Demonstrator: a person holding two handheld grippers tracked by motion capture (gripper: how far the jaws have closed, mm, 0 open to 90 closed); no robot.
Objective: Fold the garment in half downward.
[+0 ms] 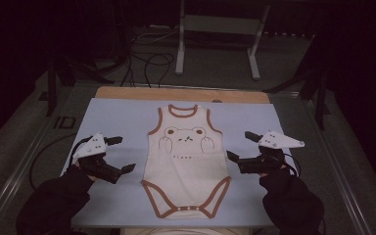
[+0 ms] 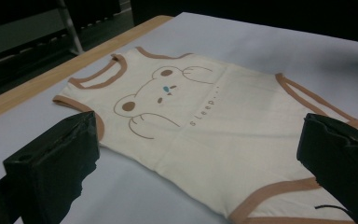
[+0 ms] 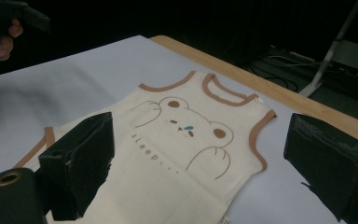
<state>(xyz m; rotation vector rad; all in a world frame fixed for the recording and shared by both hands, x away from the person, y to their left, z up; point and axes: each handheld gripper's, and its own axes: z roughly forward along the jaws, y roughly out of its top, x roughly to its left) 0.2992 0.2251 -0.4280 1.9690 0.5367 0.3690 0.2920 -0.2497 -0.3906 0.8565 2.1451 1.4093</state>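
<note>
A cream baby bodysuit (image 1: pixel 185 159) with brown trim and a bear print lies flat, face up, in the middle of the pale blue mat (image 1: pixel 122 117). My left gripper (image 1: pixel 120 154) hovers to its left, open, jaws wide apart and empty. On the garment's other side my right gripper (image 1: pixel 241 145) is likewise open and empty. The left gripper view looks across the bodysuit (image 2: pixel 205 121) between the open jaws. The right gripper view frames the bodysuit (image 3: pixel 186 144) the same way, with the neck opening toward the far table edge.
The mat lies on a wooden table (image 1: pixel 181 94) whose far edge shows beyond it. Past the table are a metal stand (image 1: pixel 215 44) and floor cables (image 1: pixel 147 63). A hand holding the other gripper (image 3: pixel 4 28) is at the right gripper view's top left.
</note>
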